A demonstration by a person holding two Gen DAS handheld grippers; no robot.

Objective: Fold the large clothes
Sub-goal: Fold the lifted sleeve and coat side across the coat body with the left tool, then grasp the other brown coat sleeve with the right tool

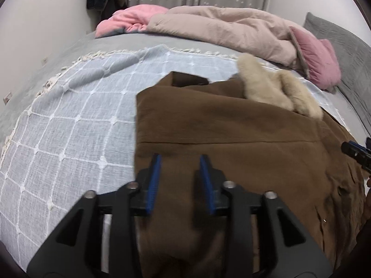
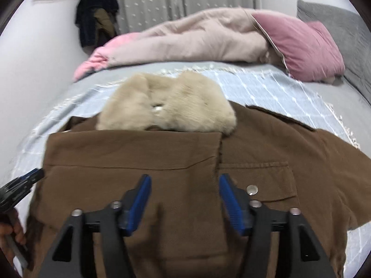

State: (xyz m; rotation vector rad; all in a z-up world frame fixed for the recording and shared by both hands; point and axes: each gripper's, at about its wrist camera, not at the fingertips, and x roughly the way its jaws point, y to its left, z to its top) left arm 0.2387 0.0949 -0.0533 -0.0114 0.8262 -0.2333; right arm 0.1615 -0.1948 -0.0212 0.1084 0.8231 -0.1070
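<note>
A brown jacket (image 1: 231,134) with a cream fur collar (image 1: 273,88) lies on the bed. Its left side is folded over the front. It also shows in the right wrist view (image 2: 139,157), with the fur collar (image 2: 171,106) at the far end and a snap pocket (image 2: 262,180) on the right. My left gripper (image 1: 180,159) is open and empty above the jacket's left part. My right gripper (image 2: 184,180) is open and empty above the jacket's middle. The right gripper's tip shows at the left wrist view's right edge (image 1: 354,153); the left gripper's tip shows at the right wrist view's left edge (image 2: 25,180).
A light blue checked throw (image 1: 76,120) with a white fringe covers the grey bed. A beige duvet (image 2: 190,39), pink blanket (image 1: 129,20) and pink pillow (image 2: 301,46) lie at the far side. A grey pillow (image 2: 336,23) sits far right. Dark clothes (image 2: 97,14) hang on the wall.
</note>
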